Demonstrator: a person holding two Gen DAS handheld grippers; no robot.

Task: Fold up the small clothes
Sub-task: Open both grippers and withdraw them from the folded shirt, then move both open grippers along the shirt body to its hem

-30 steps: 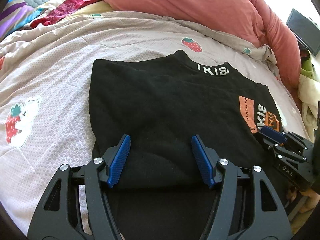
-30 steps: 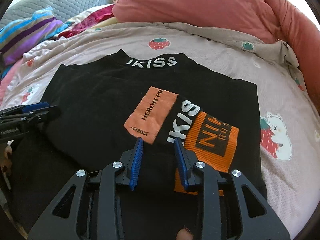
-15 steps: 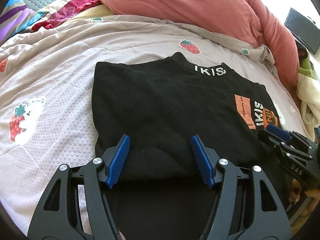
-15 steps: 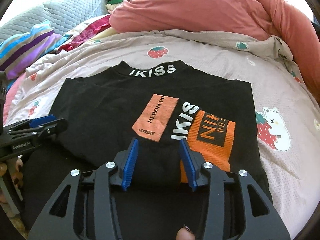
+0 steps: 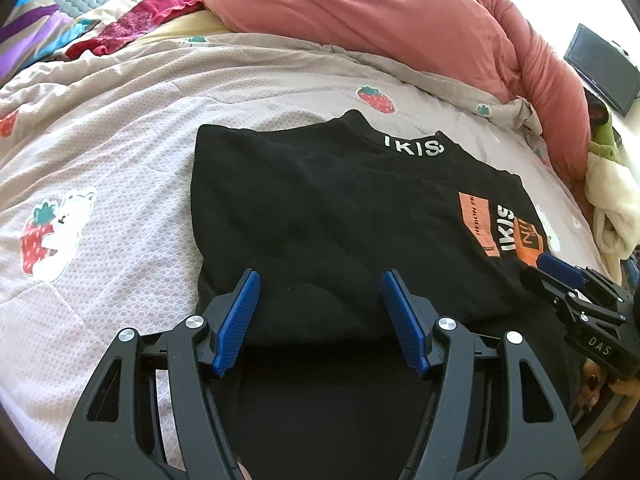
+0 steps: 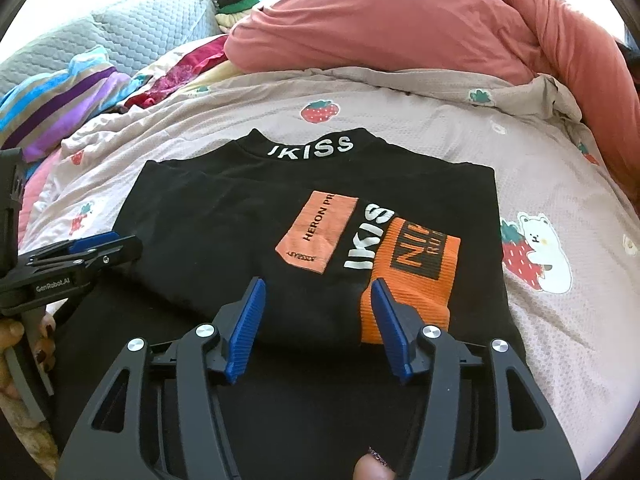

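A black top with white lettering on the collar and orange patches lies folded on the bed, its lower part doubled up over itself. My left gripper hovers open above the near fold edge on the garment's left half, nothing between its blue pads. My right gripper hangs over the near fold by the orange sleeve cuff; its jaws are opening and the pads do not press the cloth. Each gripper shows at the edge of the other's view.
The quilt is beige with strawberry and bear prints. A rolled red duvet lies along the far side. Striped and patterned bedding is piled far left. A dark screen stands at the far right.
My right gripper's jaws have spread from nearly together to wide apart and it has drawn back a little from the fold. The left gripper has stayed put, open as before.
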